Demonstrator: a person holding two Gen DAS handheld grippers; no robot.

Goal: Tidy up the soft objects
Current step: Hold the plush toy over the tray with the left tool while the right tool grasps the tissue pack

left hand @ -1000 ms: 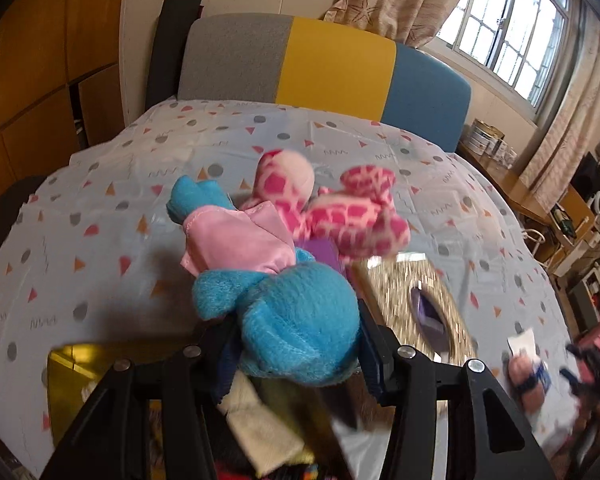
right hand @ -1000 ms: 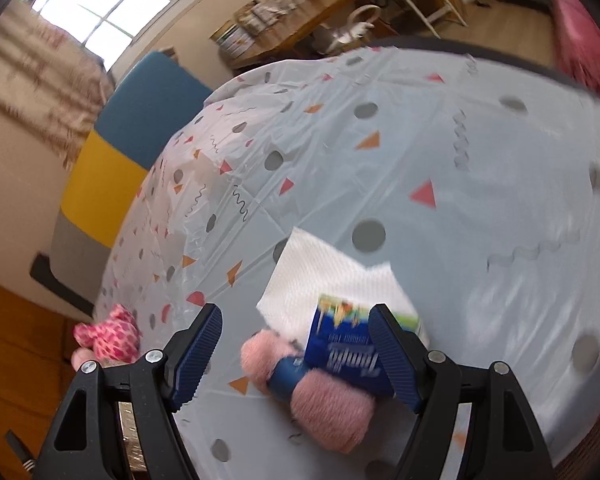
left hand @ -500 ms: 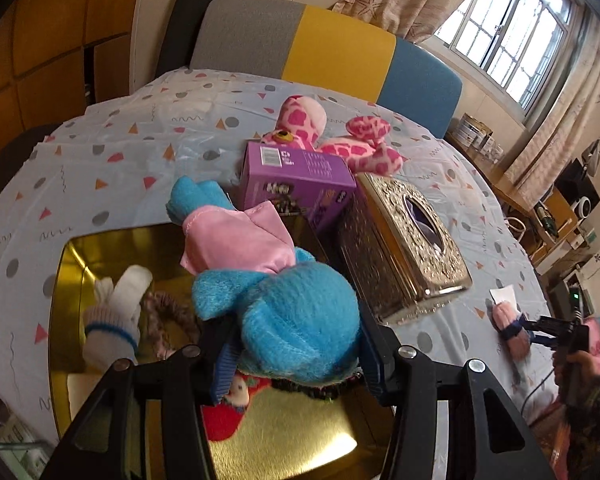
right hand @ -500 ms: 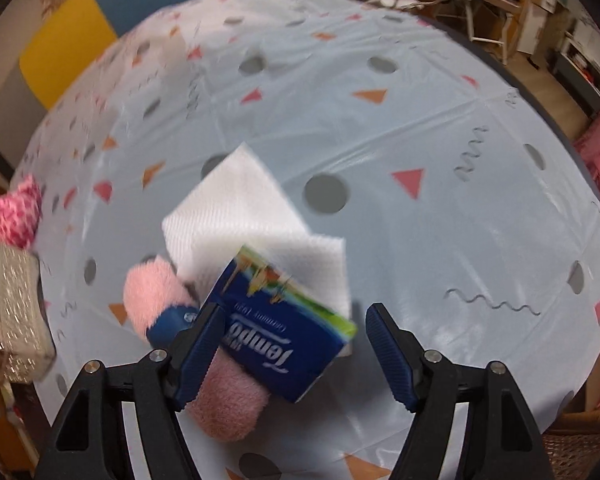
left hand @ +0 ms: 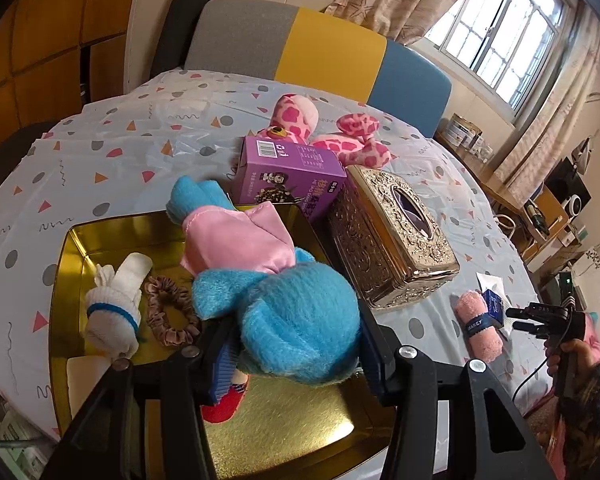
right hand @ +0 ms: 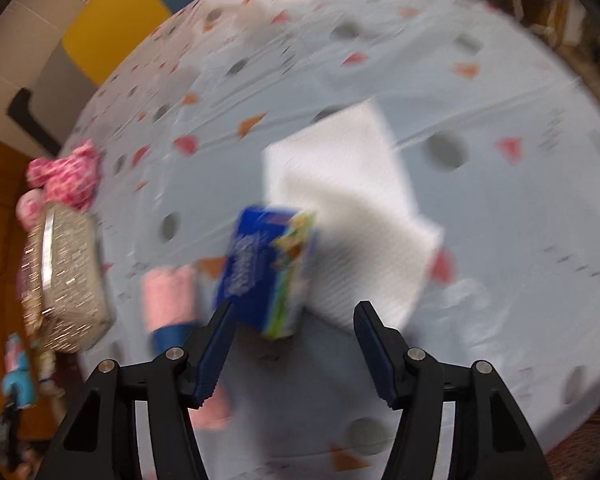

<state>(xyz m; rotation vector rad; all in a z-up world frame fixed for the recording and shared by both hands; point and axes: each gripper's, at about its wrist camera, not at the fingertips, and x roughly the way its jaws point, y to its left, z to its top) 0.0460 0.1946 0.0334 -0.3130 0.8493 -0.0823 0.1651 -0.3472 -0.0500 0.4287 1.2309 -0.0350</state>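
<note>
My left gripper (left hand: 296,348) is shut on a blue plush doll (left hand: 296,320) in a pink dress, held above the gold tray (left hand: 72,240). A white sock (left hand: 116,304) and a pink scrunchie (left hand: 168,312) lie in the tray. In the blurred right wrist view my right gripper (right hand: 292,344) points down at a blue tissue pack (right hand: 268,268). Its jaws are closing, and the pack's near end sits between the fingertips, close to the left finger and apart from the right. A pink rolled towel (right hand: 170,296) lies left of the pack, and a white napkin (right hand: 348,208) lies under it.
A purple box (left hand: 292,176) and an ornate gold tissue box (left hand: 392,240) stand beside the tray. A pink spotted plush (left hand: 324,132) lies behind them. The table wears a patterned cloth (left hand: 120,152), and a colour-block chair (left hand: 320,48) stands at the far edge.
My left gripper carried the doll back over the gold tray, then held still. My right gripper rolled and dropped toward the tissue pack, and its jaws narrowed.
</note>
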